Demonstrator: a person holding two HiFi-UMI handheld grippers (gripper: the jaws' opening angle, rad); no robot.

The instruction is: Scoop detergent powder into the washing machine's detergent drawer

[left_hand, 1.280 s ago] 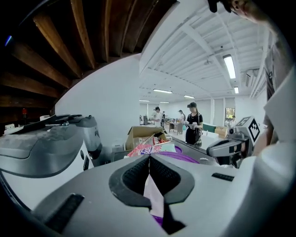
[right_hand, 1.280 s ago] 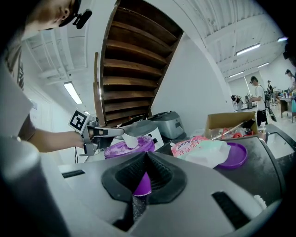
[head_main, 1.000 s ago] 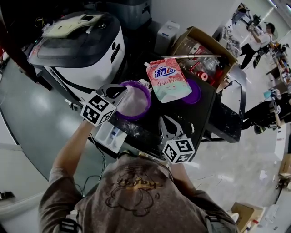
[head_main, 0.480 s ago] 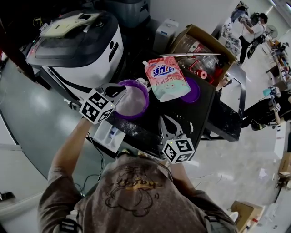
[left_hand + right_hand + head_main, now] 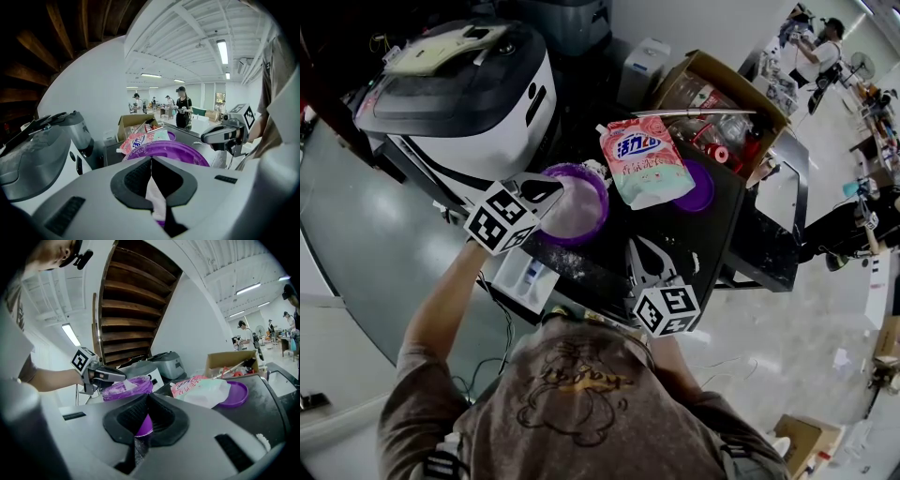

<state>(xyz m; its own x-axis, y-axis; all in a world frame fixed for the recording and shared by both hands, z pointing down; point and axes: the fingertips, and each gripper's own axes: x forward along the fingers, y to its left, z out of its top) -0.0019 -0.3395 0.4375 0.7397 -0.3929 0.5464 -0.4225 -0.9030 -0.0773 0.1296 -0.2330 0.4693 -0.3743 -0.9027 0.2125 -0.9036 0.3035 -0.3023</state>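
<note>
Detergent tub (image 5: 581, 212) under left tongs (image 5: 551, 189) tips; tongs pinch white scoop (image 5: 154, 197).

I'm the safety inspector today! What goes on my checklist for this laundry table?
Surface: black table, with white powder dusted near its front edge.
Job's things: purple tub of white powder; detergent pouch lying beside it; washing machine behind; white tray with a blue part below the table edge, perhaps the drawer.
Clutter: purple lid under the pouch; open cardboard box of odds and ends.
Tools: left tool shut on a white piece, likely the scoop, at the tub; right tool shut, empty.
Cables: thin dark cable by the left arm.
Surroundings: people far off.
</note>
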